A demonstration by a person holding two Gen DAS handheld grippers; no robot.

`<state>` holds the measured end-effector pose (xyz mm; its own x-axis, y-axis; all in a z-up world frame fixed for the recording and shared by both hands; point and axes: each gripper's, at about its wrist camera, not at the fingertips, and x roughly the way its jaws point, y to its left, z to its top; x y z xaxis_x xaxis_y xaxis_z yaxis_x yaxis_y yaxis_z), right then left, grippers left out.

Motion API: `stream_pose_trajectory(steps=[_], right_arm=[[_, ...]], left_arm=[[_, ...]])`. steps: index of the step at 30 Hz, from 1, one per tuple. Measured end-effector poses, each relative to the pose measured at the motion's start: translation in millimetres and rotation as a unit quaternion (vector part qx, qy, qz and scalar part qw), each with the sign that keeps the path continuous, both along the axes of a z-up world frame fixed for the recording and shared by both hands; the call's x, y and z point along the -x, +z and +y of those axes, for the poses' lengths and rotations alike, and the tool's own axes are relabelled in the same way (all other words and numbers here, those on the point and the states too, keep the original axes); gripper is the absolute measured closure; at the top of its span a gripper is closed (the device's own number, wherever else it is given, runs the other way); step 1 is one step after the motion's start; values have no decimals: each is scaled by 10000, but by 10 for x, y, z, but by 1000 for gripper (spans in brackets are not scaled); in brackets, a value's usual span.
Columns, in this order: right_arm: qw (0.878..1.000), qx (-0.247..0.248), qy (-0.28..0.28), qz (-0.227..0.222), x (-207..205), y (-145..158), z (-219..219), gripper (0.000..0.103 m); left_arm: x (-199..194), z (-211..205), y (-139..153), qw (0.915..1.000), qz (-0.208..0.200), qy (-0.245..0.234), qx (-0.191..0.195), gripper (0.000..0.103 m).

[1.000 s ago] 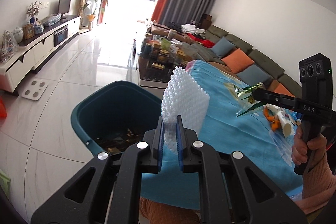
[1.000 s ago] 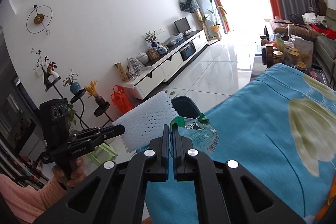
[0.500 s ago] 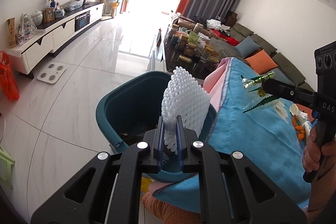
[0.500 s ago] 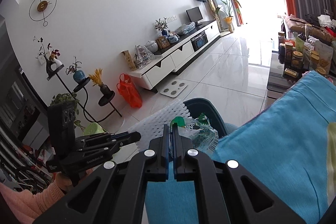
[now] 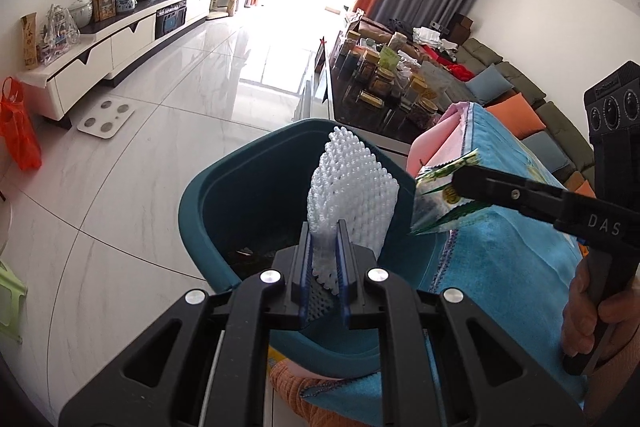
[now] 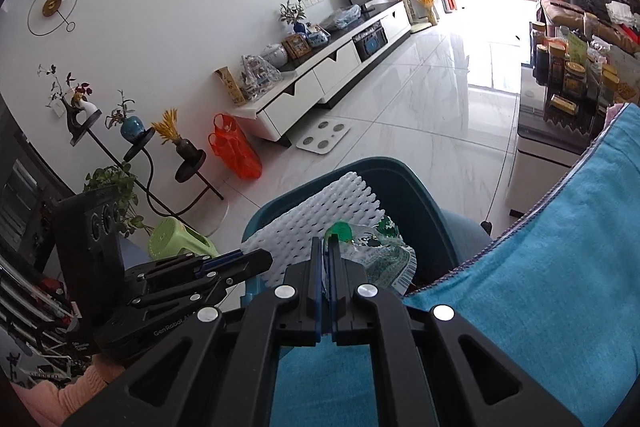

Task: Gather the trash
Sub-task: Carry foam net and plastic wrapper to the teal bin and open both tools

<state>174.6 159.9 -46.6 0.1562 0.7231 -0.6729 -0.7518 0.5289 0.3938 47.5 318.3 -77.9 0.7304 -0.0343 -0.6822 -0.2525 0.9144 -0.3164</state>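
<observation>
Two pieces of trash are in hand, both hanging over the teal bin that stands on the floor against the near edge of the blue-covered table. The left gripper pinches the lower end of a white foam net sleeve; it looks feather-light, soft and springy, so a light squeeze near one end, as here, should be enough, and it will likely crush rather than slip. Its long axis runs straight on from the jaws, its free end standing up over the bin's mouth. The right gripper has its jaws closed tight on a crinkled green-and-clear plastic wrapper, thin, limp and probably slick, best held by a flat edge. The wrapper fans forward and to the right of the jaws, just above the bin's rim by the table edge; whether all of it clears the rim is hard to tell through the fisheye lens.
</observation>
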Motion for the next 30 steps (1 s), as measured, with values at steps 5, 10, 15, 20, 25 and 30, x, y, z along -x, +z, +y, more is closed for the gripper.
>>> stream_pose_trajectory(steps=[5,10,15,20,25,30], right_arm=[[9997,162,-83,148,-81,-96,80,97],[9993,217,-186,254,-105,-131,107,83],[9993,170,-227,249,-97,-129,52,83],[9995,4,-264,196,-58,-78,-131,75],[9993,-231,-302,-66,109,95,-426,70],[9971,-464,-390,-463,351,311,-857,60]], left_arm=[[-83,10,-62,10000,63,36,21,90],[-199,20,-138,9997,201,133,78,72],[-258,-18,-159,9996,229,131,34,65],[-163,-104,-18,9998,1,107,-163,51],[26,-359,299,9973,-501,-120,-524,38],[192,-719,556,9916,-981,-600,-592,28]])
